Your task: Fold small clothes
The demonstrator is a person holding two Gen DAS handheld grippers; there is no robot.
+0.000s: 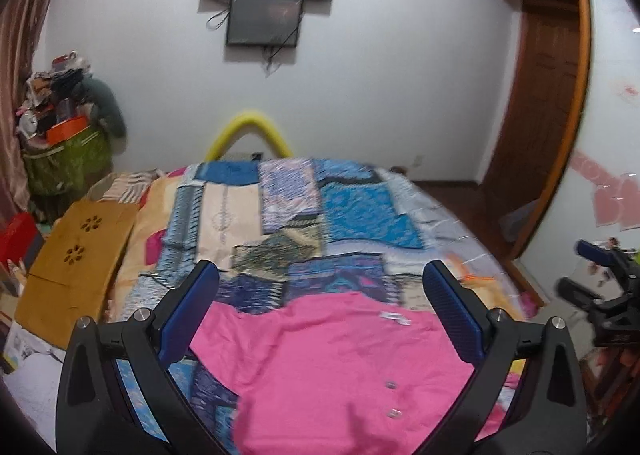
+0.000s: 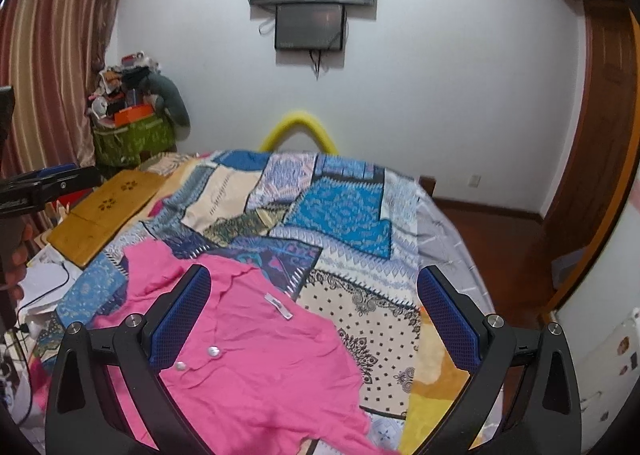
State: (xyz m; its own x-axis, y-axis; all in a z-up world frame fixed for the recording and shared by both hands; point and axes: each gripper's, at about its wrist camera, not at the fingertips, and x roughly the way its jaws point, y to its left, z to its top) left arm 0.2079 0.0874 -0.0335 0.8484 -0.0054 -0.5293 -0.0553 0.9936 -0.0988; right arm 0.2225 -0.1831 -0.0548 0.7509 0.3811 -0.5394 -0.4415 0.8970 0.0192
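Both grippers are hovering over the bed with jaws spread wide and nothing held: left gripper (image 1: pixel 320 315) and right gripper (image 2: pixel 314 315) are each gaping well past any fabric thickness, likely readying for a pinch. One pink shirt (image 1: pixel 332 371) is lying spread on the patchwork quilt (image 1: pixel 360 211), buttons and neck label facing up, so it looks laid out front-up for folding, not yet folded. In the left wrist view the shirt is filling the space between and below the jaws, its top hem just ahead of the fingertip line; left jaw pad is sitting over the shirt's near-left edge. In the right wrist view the shirt (image 2: pixel 248 359) is lying mostly under and beside the left-hand jaw, with the collar and a sleeve beyond that jaw's tip, while bare quilt (image 2: pixel 372 319) is showing under the right-hand jaw. Judging by this, each gripper is lining up on its own side of the shirt for a grab. A wooden board (image 2: pixel 104 211) is resting off past the left jaw, well apart from the shirt. Left view is blurry, so the exact hem contact is unclear.
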